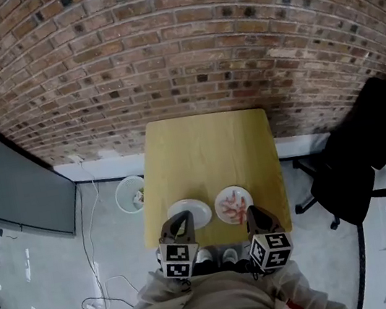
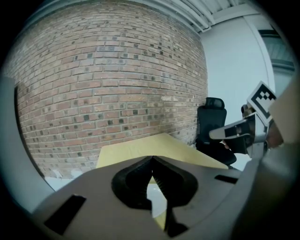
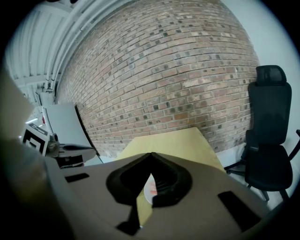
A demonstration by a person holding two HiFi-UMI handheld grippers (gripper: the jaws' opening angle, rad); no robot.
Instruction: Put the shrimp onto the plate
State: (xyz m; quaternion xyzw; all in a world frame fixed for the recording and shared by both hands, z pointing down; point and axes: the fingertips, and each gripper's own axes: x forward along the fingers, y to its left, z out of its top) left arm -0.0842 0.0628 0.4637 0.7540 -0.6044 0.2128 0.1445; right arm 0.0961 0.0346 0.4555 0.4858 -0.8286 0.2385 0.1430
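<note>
Two plates sit near the front edge of the yellow wooden table [image 1: 206, 148]. The left white plate [image 1: 195, 208] is empty; the right plate [image 1: 224, 200] holds several pink shrimp [image 1: 236, 206]. My left gripper [image 1: 181, 218] hovers over the near rim of the empty plate, jaws shut with nothing between them. My right gripper [image 1: 252, 210] hangs at the near right rim of the shrimp plate, also shut and empty. In the left gripper view the jaws [image 2: 152, 158] meet, with the white plate [image 2: 157, 199] below. In the right gripper view the jaws [image 3: 151, 154] meet above the shrimp plate [image 3: 151, 187].
A brick wall [image 1: 183, 49] stands behind the table. A black office chair [image 1: 368, 150] is to the right, a white bin [image 1: 131, 194] on the floor to the left, and a grey panel [image 1: 16, 191] further left. Cables [image 1: 96, 276] trail across the floor.
</note>
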